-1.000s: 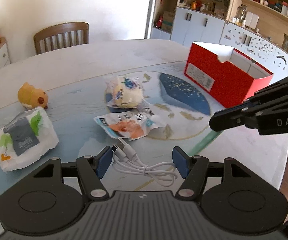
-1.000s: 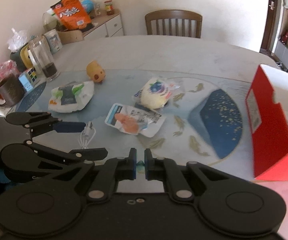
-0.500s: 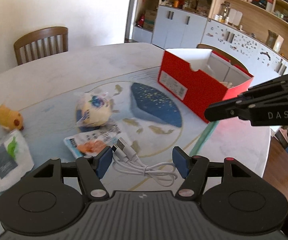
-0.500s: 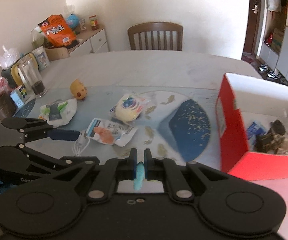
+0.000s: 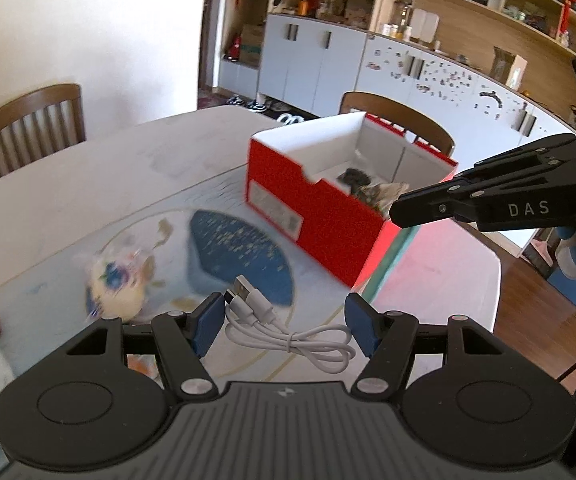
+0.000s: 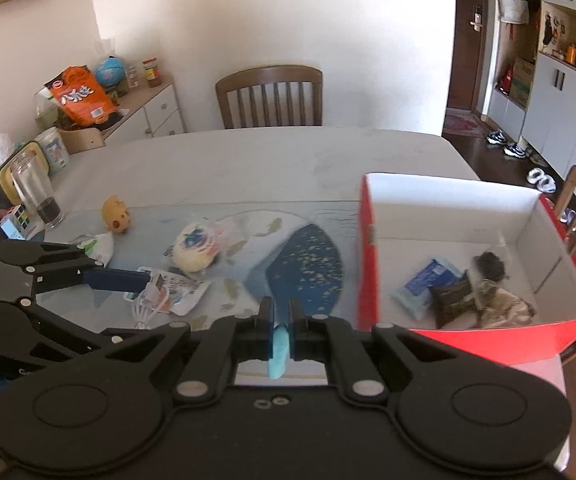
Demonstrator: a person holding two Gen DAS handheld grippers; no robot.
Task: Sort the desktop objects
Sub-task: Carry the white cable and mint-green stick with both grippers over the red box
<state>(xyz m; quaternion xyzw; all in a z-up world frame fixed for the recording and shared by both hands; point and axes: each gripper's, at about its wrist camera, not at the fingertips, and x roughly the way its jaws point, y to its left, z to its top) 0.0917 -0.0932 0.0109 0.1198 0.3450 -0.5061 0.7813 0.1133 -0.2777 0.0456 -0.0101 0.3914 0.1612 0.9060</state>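
From my left wrist view, I judge I am mid-carry: the left claw (image 5: 284,326) is spread about halfway, and the white USB cable (image 5: 288,332) is bunched between its blue pads (image 5: 208,326), its plugs up against the left pad and its loops reaching to the right one, so I read it as pinched there, though the background blur keeps me from being sure how firm the hold is. The red box (image 5: 312,220) stands ahead and to the right on the table (image 5: 100,184), open at the top with some dark items already inside, and the right claw (image 5: 402,210) crosses in front of its near corner. The next move, as I see it, calls for bringing the cable over the box's rim and only then spreading the pads, since the slack loops could snag on the cardboard edge. From my right wrist view, the right claw (image 6: 283,312) is pressed together on a small light-blue object (image 6: 279,350) that hangs down behind the pads; I cannot tell what it is. The red box (image 6: 368,264) lies just ahead to the right, with a blue packet (image 6: 426,282) and dark bundles on its floor. The left claw (image 6: 128,280) shows at the left with the cable (image 6: 148,300) dangling from it, above the snack packets (image 6: 192,246) left on the table (image 6: 288,160), well short of the box.
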